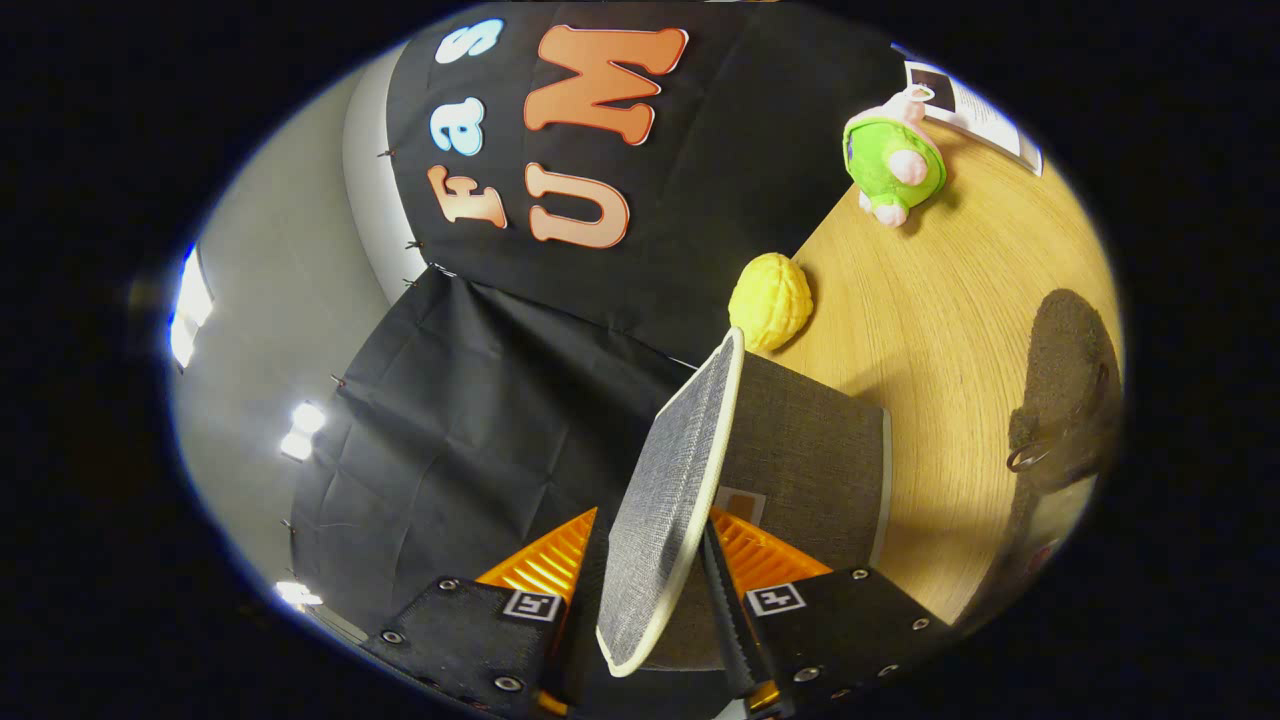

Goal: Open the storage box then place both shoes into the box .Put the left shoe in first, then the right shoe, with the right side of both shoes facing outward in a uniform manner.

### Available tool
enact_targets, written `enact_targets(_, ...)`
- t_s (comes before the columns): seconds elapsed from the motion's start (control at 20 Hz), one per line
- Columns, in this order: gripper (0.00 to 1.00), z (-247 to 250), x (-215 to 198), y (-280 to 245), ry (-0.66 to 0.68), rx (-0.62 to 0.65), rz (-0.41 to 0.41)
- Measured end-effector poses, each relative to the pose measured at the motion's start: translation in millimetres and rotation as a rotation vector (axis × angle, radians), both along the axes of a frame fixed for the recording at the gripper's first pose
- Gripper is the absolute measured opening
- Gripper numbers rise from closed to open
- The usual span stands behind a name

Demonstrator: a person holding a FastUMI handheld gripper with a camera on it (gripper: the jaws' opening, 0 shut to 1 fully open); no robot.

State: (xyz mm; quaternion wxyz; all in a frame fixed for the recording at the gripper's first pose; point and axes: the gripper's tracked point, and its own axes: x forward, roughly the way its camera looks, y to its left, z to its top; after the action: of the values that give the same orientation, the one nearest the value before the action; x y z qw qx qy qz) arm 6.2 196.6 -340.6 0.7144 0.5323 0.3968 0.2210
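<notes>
Hand-held gripper fingers clamp the grey storage box lid between them

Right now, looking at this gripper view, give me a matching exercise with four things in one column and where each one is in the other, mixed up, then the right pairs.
Things:
1. grey lid
2. yellow ball
3. green plush toy
4. dark shoe

Places:
A. on the wooden table, beside the storage box
B. between the fingers of the gripper
C. far across the table, near a paper sheet
D. just beyond the box, against the black cloth

Pairs: 1-B, 2-D, 3-C, 4-A
</notes>
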Motion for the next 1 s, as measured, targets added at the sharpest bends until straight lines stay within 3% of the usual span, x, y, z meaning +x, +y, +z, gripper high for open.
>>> enact_targets(0.1, 0.38, -23.2, -0.1, 3.2, 0.034, -0.085, 0.008)
enact_targets(0.2, 0.28, -26.8, -1.4, 7.4, 0.063, -0.075, 0.023)
enact_targets(0.4, 0.09, -10.3, 13.1, -0.6, 0.053, -0.066, -0.036)
enact_targets(1.0, 0.09, 83.3, 57.5, 43.6, -0.080, -0.086, -0.037)
